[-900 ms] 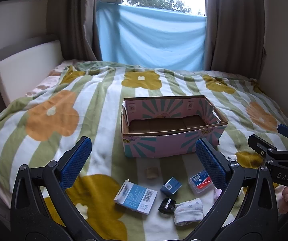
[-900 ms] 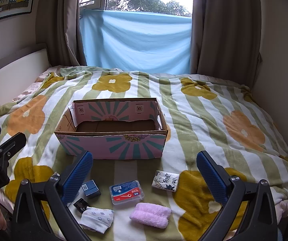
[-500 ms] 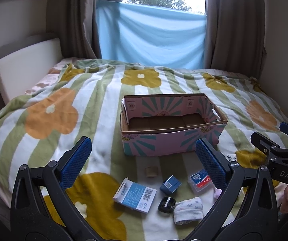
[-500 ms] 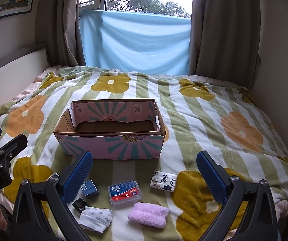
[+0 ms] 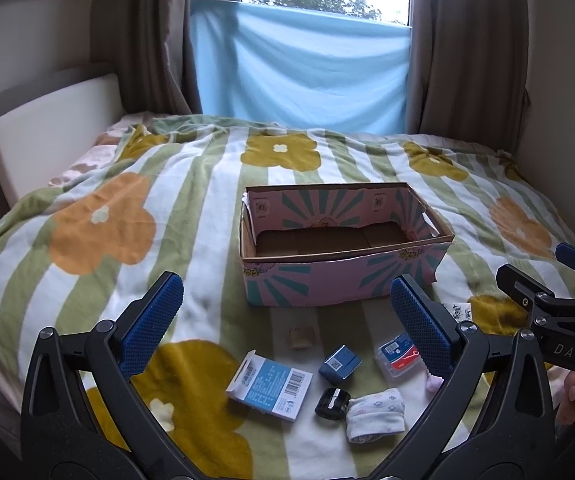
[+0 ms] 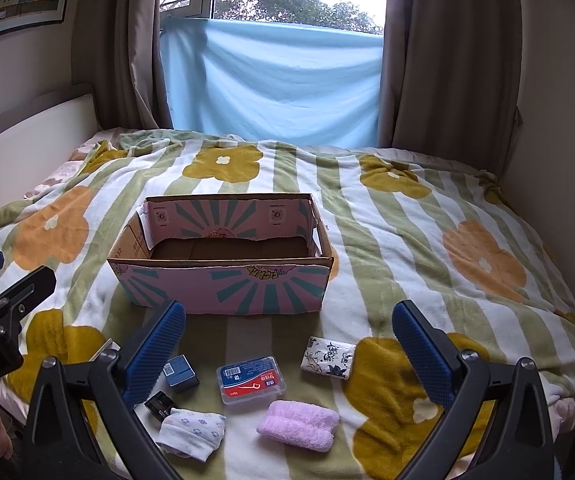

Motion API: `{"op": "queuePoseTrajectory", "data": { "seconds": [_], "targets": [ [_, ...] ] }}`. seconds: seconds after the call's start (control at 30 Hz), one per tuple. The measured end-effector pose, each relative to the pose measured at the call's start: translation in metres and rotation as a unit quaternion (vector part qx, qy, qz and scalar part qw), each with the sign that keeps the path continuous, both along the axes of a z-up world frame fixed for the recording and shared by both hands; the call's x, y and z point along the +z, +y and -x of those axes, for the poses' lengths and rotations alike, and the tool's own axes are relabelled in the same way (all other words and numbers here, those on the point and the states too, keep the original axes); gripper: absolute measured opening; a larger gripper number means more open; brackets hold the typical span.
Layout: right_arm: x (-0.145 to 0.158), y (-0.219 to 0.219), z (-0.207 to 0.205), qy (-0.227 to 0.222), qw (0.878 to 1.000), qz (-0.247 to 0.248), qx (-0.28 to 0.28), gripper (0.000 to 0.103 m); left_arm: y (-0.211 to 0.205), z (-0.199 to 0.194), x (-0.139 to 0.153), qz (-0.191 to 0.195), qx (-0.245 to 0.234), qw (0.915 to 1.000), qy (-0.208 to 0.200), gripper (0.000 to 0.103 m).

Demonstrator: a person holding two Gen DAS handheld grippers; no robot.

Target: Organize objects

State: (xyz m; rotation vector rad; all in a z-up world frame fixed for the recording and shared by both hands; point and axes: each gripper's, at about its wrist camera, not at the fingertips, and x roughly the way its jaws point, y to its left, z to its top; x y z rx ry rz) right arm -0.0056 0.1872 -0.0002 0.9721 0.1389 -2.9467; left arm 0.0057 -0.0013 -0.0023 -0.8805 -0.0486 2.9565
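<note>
1. My left gripper [image 5: 283, 320] and right gripper [image 6: 289, 342]: both spread wide, empty.
2. Cardboard box [image 6: 223, 280]: at 12 o'clock on the bedspread, empty, light.
3. Pink folded towel [image 6: 299, 424]: 6 o'clock of the box; soft, probably compressible, so I'd pinch mid-fold.
4. Floss-pick case [image 6: 250, 379]: beside the towel; likely rigid, slick; grip the long sides.

Both wrist views look down and forward over the bed [image 5: 191, 184], side by side, sharing the cardboard box [image 5: 343, 280] [image 6: 223, 284].
</note>
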Motion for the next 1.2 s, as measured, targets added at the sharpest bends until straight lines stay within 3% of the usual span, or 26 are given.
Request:
{"op": "queuePoseTrajectory", "data": {
  "seconds": [1.2],
  "targets": [
    [0.0007, -0.0013, 0.0001, -0.002, 1.0, 0.002, 0.004, 0.103, 0.0013, 0.0021, -0.003, -0.011, -0.008, 0.9998, -0.014, 0.103]
  ]
}}
